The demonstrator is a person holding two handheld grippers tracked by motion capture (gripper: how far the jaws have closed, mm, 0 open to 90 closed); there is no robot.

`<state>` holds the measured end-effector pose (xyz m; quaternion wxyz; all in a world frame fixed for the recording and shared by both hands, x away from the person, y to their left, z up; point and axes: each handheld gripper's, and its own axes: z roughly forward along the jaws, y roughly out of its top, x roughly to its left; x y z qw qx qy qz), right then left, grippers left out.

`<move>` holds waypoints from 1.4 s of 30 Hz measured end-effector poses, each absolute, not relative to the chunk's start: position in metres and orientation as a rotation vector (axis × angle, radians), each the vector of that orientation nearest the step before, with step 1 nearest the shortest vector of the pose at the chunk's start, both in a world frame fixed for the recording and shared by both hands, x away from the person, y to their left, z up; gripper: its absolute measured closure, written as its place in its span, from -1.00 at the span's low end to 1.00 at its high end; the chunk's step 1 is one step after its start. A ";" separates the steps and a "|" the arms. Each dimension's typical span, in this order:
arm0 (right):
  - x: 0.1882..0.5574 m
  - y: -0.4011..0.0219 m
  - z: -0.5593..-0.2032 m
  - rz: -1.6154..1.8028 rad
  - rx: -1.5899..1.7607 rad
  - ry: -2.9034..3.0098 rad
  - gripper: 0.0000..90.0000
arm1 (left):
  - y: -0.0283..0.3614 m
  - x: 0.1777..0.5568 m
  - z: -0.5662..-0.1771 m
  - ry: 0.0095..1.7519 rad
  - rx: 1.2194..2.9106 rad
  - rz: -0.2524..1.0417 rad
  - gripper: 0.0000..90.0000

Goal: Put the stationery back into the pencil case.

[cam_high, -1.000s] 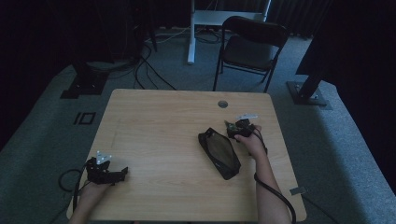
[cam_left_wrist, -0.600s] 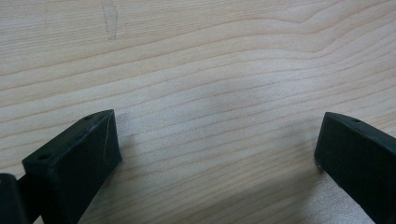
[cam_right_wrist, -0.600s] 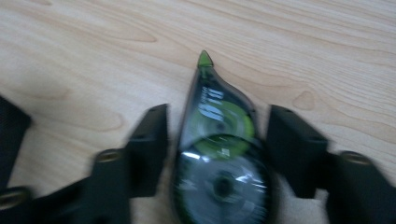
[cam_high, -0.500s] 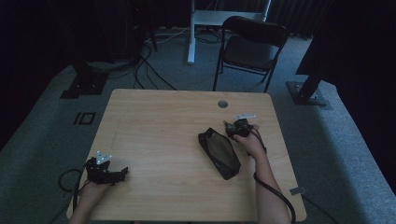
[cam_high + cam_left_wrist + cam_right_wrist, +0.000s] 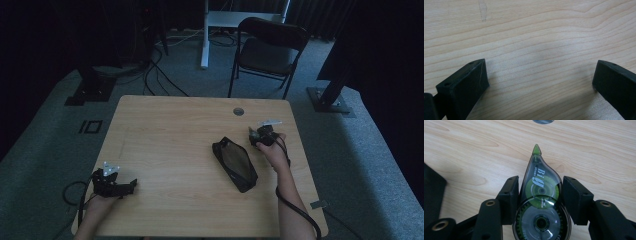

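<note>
A clear teardrop correction-tape dispenser [image 5: 540,202] with green reels sits between the pads of my right gripper [image 5: 540,186], tip pointing away. Both pads press its sides, and the jaws have just been closing on it. In the high view my right gripper [image 5: 255,134] is at the table's right, just past the far end of a black zip pouch [image 5: 235,164]. A corner of the pouch [image 5: 431,192] lies left of the jaws. My left gripper [image 5: 131,184] rests near the front left corner, jaws wide apart. Between them lies bare wood, seen past my left gripper [image 5: 540,75].
The wooden table [image 5: 170,130] has a round cable hole [image 5: 238,111] near its far edge, ahead of the dispenser's tip [image 5: 543,121]. A folding chair [image 5: 270,50] and a white desk leg [image 5: 205,35] stand behind the table. Cables trail from both grippers.
My right gripper has shifted slightly by the pouch's far end and sits a little higher. The left gripper and the pouch have kept still.
</note>
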<state>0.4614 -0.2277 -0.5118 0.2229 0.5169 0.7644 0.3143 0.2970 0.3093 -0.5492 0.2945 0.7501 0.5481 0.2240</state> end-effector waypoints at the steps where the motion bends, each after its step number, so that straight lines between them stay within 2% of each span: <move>1: 0.459 -0.228 -0.509 0.871 1.424 2.113 0.07 | 0.309 0.297 -0.549 1.459 1.997 0.597 -1.00; 23: 0.405 -0.217 -0.446 0.994 1.366 2.110 0.07 | 0.309 0.297 -0.549 1.459 1.997 0.596 -1.00; 42: 0.373 -0.177 -0.437 1.051 1.255 2.216 0.08 | 0.309 0.297 -0.549 1.458 1.998 0.597 -1.00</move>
